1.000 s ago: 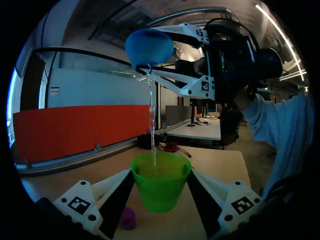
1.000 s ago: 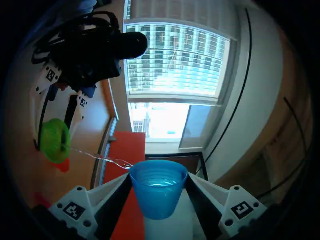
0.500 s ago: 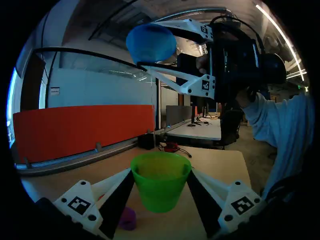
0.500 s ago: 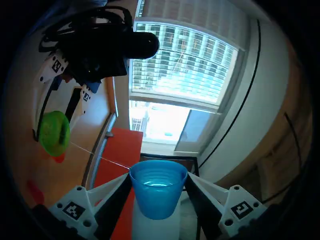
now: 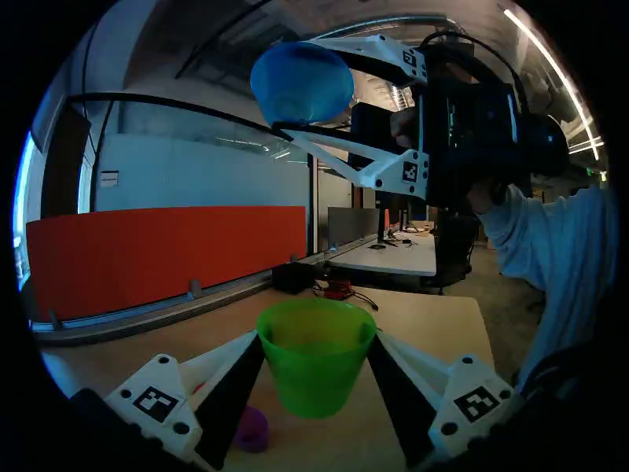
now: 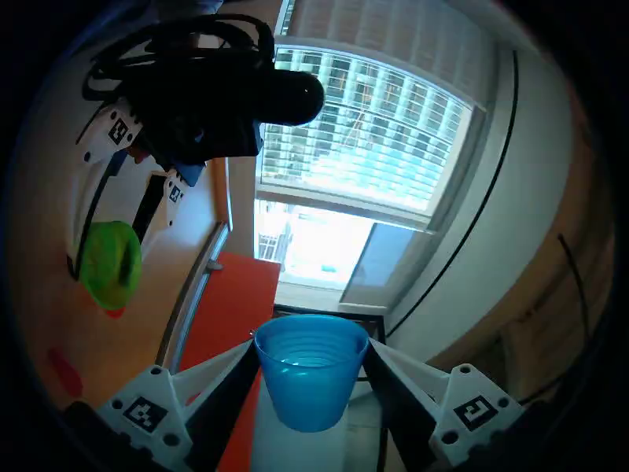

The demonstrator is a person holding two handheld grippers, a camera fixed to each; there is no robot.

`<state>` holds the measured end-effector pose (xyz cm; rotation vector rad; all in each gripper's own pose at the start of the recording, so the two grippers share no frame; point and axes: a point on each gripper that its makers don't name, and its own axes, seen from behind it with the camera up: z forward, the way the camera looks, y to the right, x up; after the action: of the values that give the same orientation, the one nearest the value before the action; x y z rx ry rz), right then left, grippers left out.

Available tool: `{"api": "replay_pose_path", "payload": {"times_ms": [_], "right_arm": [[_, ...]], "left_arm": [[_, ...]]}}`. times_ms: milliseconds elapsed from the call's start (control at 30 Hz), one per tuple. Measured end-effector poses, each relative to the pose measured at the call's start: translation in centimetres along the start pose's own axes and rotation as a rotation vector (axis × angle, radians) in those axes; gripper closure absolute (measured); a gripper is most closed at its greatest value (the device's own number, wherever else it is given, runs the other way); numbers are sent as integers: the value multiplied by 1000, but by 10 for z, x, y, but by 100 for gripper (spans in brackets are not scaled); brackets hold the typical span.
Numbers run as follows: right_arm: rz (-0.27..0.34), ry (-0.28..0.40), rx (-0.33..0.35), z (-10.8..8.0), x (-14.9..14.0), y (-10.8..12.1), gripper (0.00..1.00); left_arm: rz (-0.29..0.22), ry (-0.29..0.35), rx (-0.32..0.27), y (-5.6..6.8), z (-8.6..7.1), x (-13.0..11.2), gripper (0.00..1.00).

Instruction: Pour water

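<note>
Between the left gripper's (image 5: 314,340) 2 fingers, a green cup (image 5: 316,370) is clamped upright, mouth open to catch water. High above those jaws, the right gripper (image 5: 292,85) clasps a tipped blue cup (image 5: 303,75) with a little water inside.

Looks like an open-plan office to me. A long orange divider (image 5: 165,256) runs along the far edge of a wooden desk (image 5: 428,311). There are more desks (image 5: 401,256) with screens (image 5: 387,223) past the divider's right end, strip lights (image 5: 542,63) high above it, and a big window with blinds (image 6: 369,149).
</note>
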<state>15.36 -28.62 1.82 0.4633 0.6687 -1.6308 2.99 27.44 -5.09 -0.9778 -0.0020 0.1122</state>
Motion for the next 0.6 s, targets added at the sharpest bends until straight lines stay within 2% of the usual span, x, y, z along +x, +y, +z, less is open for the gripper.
{"api": "replay_pose_path", "payload": {"times_ms": [267, 600], "right_arm": [[26, -2, -2, 0, -3, 0, 9], [134, 0, -12, -2, -10, 5, 9]], "left_arm": [[3, 1, 0, 1, 1, 1, 15], [4, 0, 3, -1, 1, 0, 14]]}}
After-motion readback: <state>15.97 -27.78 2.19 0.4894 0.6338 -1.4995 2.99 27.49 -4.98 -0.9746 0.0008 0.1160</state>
